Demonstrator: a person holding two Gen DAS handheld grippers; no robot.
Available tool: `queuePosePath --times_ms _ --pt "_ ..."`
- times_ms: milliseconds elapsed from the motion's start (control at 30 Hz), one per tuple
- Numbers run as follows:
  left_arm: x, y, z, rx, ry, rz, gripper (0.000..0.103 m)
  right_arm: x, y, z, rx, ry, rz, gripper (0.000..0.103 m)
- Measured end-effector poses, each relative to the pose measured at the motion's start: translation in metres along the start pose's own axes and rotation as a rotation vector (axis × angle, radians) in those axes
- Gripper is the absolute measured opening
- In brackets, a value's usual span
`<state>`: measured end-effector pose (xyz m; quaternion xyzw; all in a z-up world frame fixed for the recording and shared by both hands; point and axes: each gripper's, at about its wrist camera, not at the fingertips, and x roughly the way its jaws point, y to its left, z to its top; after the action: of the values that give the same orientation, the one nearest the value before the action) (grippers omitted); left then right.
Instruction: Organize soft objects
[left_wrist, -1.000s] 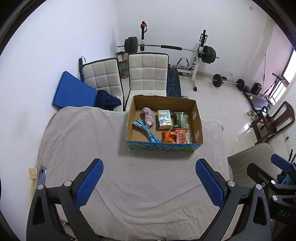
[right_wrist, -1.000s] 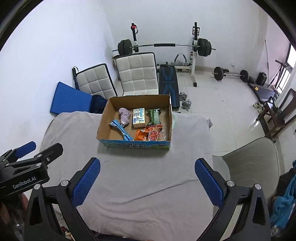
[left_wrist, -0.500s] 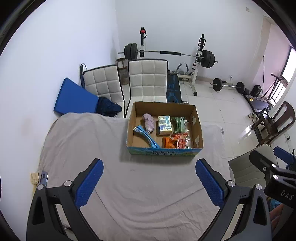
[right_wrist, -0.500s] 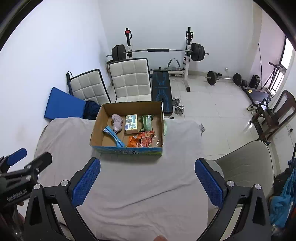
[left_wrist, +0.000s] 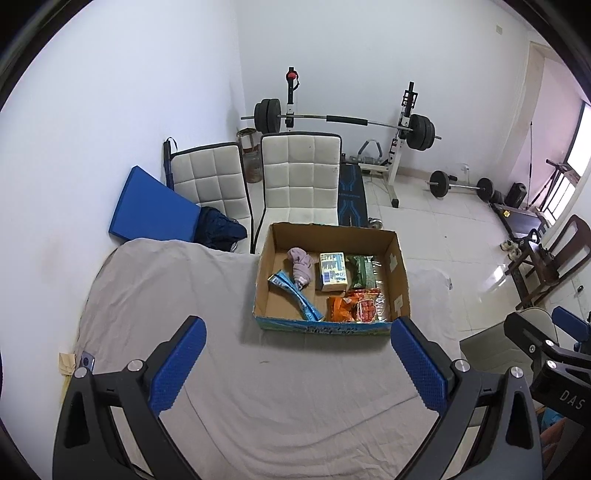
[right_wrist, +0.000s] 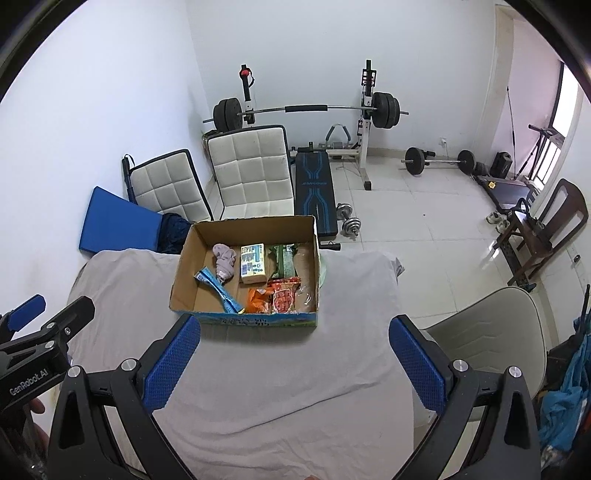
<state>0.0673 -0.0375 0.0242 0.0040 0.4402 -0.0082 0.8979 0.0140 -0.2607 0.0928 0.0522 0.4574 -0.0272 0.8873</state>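
Open brown cardboard box (left_wrist: 400, 280) of soft goods straight ahead, beyond both sets of fingers.

Lying crosswise on the grey-sheeted surface (left_wrist: 288, 387); left gripper (left_wrist: 297, 363) and right gripper (right_wrist: 293, 363) spread wide, empty (about equally near, neither touching).

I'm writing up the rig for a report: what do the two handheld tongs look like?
Both match: black angular frames with silver bolts, and blue pads with a dotted texture. The left tongs carry white "GenRobot.AI" lettering on the side, seen from the right camera; the right tongs show "DAS". No cables or sleeves are visible.

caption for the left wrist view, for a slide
Open left gripper above grey sheet, facing cardboard box of soft items.
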Motion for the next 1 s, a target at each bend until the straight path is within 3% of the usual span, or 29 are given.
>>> queuePosePath --times_ms 1000 --pt "0.0013 0.0007 0.0043 0.011 -0.004 0.008 0.103 -0.0060 0.0020 0.0092 -0.027 -0.029 -0.008 0.103"
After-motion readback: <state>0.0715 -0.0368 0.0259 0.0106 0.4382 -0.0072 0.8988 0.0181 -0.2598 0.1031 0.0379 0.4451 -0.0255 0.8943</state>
